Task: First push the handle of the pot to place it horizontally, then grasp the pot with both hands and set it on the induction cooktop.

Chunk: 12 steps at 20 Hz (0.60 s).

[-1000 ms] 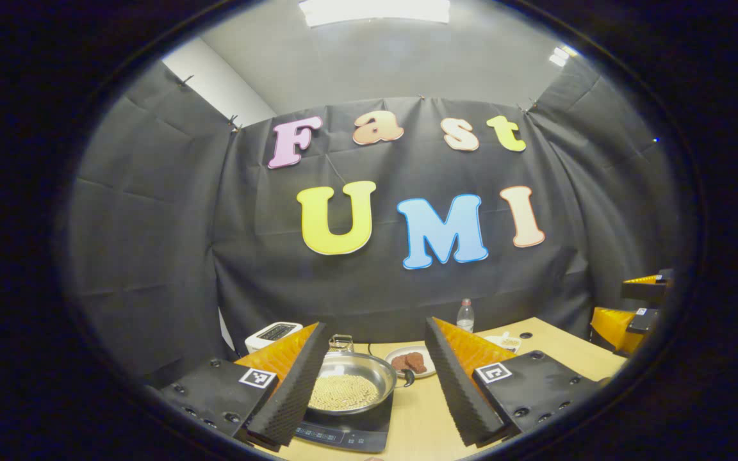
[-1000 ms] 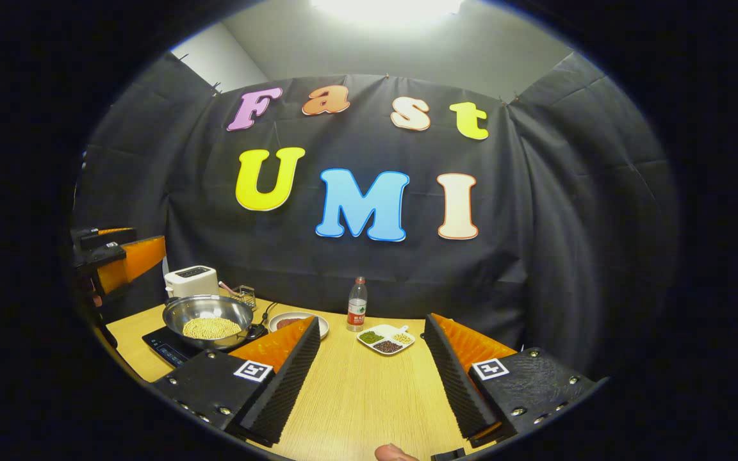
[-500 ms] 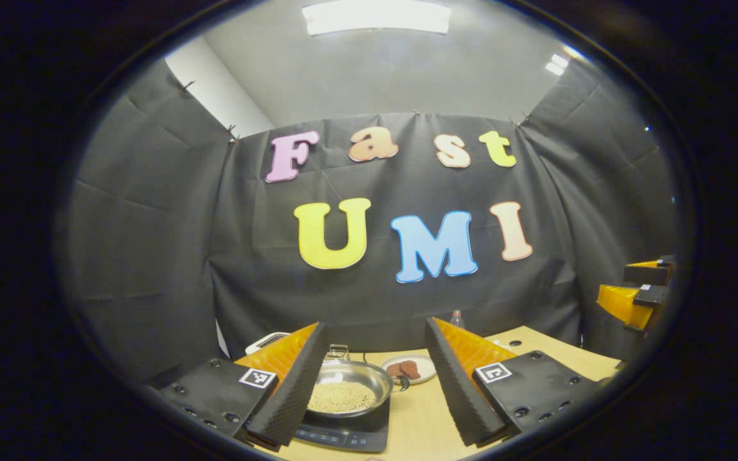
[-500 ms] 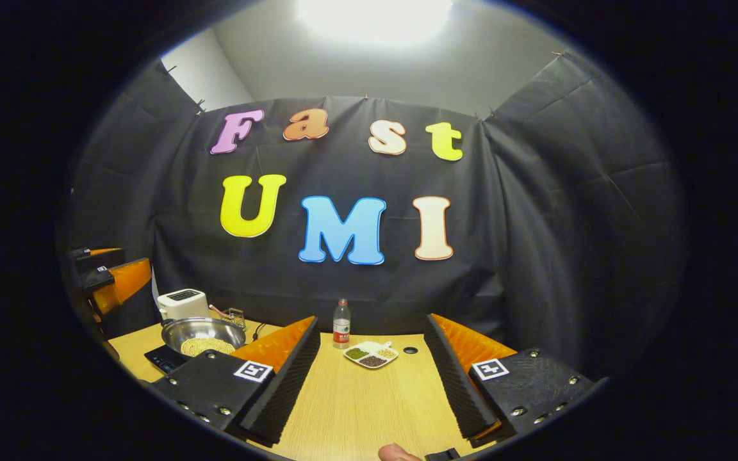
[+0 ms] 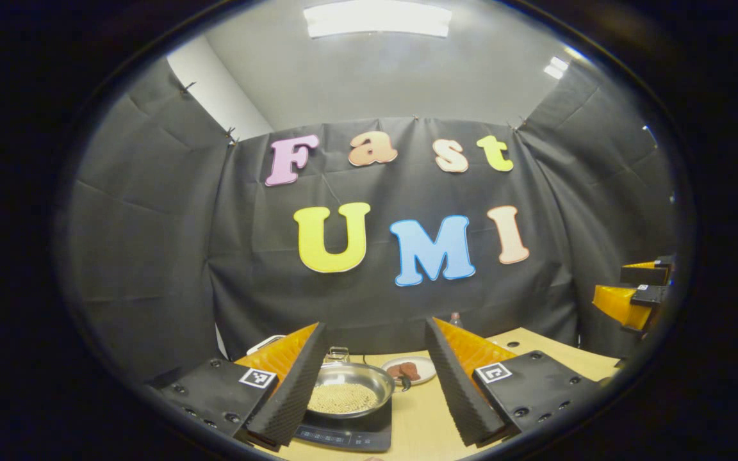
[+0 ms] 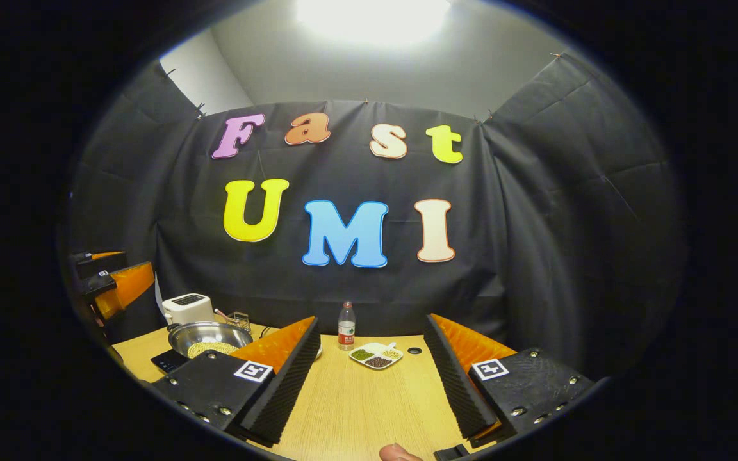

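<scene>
A steel pot [image 5: 351,392] with pale beans in it rests on the black induction cooktop [image 5: 348,433], seen between the fingers in the left gripper view. Its dark handle end [image 5: 405,383] sticks out to the right. My left gripper [image 5: 374,384] is open, held back from the pot and touching nothing. In the right gripper view the same pot [image 6: 210,338] stands on the cooktop [image 6: 165,363] at the far left. My right gripper [image 6: 372,378] is open above bare tabletop. The left gripper [image 6: 116,285] hangs at that view's left edge.
A plate of brown food [image 5: 410,369] lies right of the pot. A white toaster [image 6: 187,308], a small wire rack [image 6: 237,318], a water bottle [image 6: 346,326] and a divided dish of beans [image 6: 377,355] stand farther back on the wooden table [image 6: 362,410]. The right gripper [image 5: 631,294] shows at the far right.
Both grippers have drawn back and tilted upward, so the pot, cooktop and dishes sit lower and smaller in both views. The pot itself has stayed on the cooktop.
</scene>
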Each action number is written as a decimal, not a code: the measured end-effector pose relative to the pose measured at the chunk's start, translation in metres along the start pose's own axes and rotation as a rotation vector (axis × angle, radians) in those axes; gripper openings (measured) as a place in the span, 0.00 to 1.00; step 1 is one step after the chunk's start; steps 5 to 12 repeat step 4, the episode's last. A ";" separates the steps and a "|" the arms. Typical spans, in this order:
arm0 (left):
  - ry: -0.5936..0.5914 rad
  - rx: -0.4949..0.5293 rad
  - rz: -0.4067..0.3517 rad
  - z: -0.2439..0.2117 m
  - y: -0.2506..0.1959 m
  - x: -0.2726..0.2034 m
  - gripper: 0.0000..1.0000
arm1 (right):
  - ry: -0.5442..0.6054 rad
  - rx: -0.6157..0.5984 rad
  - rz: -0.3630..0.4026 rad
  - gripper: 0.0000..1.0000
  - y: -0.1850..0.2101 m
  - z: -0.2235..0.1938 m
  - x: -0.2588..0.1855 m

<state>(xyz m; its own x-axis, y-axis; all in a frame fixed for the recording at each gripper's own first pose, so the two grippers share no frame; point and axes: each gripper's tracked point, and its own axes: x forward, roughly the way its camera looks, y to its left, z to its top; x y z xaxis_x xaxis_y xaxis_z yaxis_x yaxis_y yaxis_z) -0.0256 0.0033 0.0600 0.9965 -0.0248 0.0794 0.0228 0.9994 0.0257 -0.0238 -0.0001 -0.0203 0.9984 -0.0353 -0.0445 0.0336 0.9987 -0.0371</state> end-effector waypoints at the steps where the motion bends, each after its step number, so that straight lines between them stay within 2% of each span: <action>1: -0.002 0.003 -0.002 0.001 0.000 0.000 0.97 | 0.002 -0.004 -0.001 0.97 0.000 -0.001 -0.001; 12: -0.006 0.006 -0.011 0.002 -0.001 0.000 0.97 | 0.006 -0.008 0.003 0.97 0.004 -0.002 -0.005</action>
